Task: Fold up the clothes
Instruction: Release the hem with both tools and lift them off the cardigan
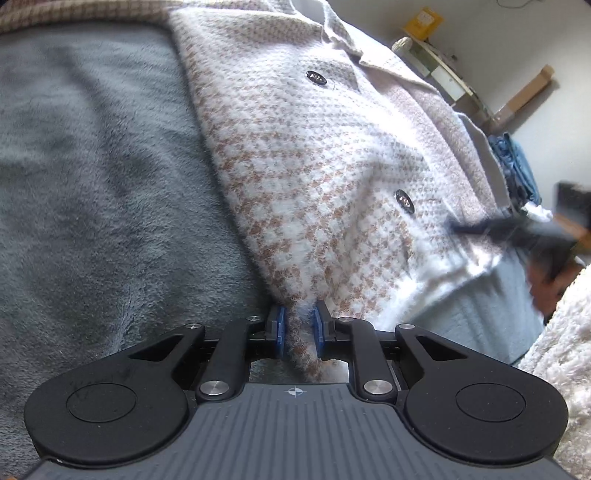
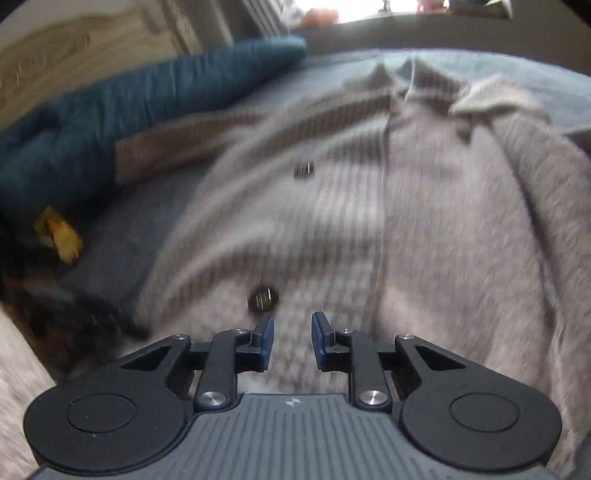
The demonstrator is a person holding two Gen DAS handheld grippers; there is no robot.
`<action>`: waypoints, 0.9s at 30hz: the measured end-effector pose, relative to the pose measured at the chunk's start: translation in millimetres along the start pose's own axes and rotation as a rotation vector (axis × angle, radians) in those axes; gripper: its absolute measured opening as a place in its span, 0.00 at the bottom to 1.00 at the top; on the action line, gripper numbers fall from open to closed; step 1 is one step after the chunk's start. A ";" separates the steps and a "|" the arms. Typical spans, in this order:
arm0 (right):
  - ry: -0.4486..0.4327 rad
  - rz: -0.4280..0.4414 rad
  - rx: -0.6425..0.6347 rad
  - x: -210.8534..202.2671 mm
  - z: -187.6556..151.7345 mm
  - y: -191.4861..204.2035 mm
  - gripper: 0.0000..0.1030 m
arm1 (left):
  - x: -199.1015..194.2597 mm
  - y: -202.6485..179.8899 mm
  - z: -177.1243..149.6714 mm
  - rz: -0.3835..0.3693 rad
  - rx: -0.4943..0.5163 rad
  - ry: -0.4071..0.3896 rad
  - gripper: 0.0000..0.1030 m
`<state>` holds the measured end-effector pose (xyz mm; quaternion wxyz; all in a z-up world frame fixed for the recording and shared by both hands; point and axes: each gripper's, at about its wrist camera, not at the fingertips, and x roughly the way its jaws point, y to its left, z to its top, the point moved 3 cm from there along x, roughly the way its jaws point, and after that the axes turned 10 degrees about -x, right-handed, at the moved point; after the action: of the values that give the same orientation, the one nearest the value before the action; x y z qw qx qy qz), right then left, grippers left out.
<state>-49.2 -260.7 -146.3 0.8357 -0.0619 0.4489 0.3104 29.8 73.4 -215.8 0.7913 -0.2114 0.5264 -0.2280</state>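
Left gripper (image 1: 299, 328): blue-padded fingers (image 1: 280, 328) pinch a fold of the houndstooth cardigan (image 1: 332, 177) at its hem corner. Likely reason: the corner is held as an anchor, so the fabric runs taut from the pinch toward 1 o'clock, where the collar (image 1: 332, 33) lies.

Right gripper (image 2: 293, 336): fingers (image 2: 266, 338) stand slightly apart, nothing visible between them. They hover over the cardigan front, with the lower button (image 2: 263, 297) just beyond the left fingertip at 11 o'clock. The view is motion-blurred. Judgement: this gripper is positioning for a second hold near the button placket, not yet gripping.

Cardigan position: spread front-up, buttons (image 1: 317, 78) showing, collar toward 12 o'clock in the right wrist view.

Support: a grey plush blanket (image 1: 92, 166), which looks like a bed covering; soft, so fabric will drag rather than slide.

Room: blue quilted bedding (image 2: 129, 110) bunched at 10 o'clock in the right wrist view, a yellow scrap (image 2: 59, 236) at 9 o'clock, pale wall (image 1: 535, 55) and shelving (image 1: 439, 62) at 2 o'clock in the left wrist view.
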 end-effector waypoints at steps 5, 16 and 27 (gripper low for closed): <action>0.014 -0.106 0.022 -13.1 18.7 -5.4 0.16 | -8.5 -1.3 1.0 0.001 0.012 -0.010 0.19; -0.871 -0.334 0.353 -215.0 204.9 -23.3 0.19 | -52.7 -2.4 28.3 0.004 0.081 -0.176 0.20; -1.187 -0.389 0.265 -293.2 261.1 37.1 0.22 | -42.9 -12.3 67.3 -0.090 0.088 -0.229 0.21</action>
<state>-3.2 -267.1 245.4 0.9837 0.1441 -0.0756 0.0763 76.0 94.8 -153.1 0.8437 -0.2246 0.4121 -0.2606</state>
